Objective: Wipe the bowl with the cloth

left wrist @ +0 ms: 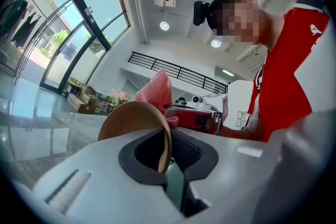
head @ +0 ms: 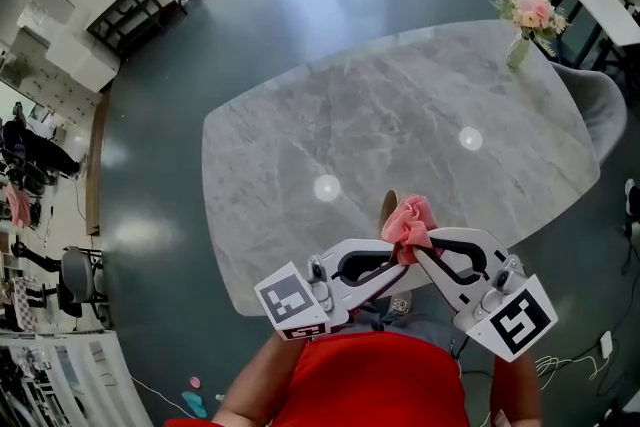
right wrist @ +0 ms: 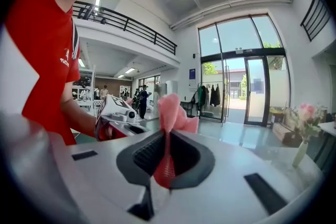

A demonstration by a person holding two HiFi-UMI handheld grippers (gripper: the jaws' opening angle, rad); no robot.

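Left hand-held gripper (left wrist: 167,150): closed on the rim of a tan, wood-coloured bowl (left wrist: 134,120), whose thin wall runs on edge between the dark ribbed pads. You hold the bowl off the grey marble table (head: 400,115), above its near edge and close in front of your red shirt (head: 375,380). Right hand-held gripper (right wrist: 165,157): closed on a pink cloth (right wrist: 170,107), with one fold pinched between the pads and the rest bunched up beyond the jaw tips. In the head view the two grippers meet tip to tip, and the cloth sits at the bowl's rim; whether it presses on the bowl cannot be settled. Each gripper carries a marker cube (head: 292,300) with black-and-white squares and no letters. The only writing near you is white lettering on your sleeve (right wrist: 64,60), cut off by the fold after "TUC". A blue sign (right wrist: 192,73) beside the glass doors is too small to read. From above, the bowl shows only as a narrow sliver, mostly covered by the cloth. In the left gripper view the bowl hides much of the cloth. A vase of pink flowers (head: 525,15) stands at the table's far right corner.
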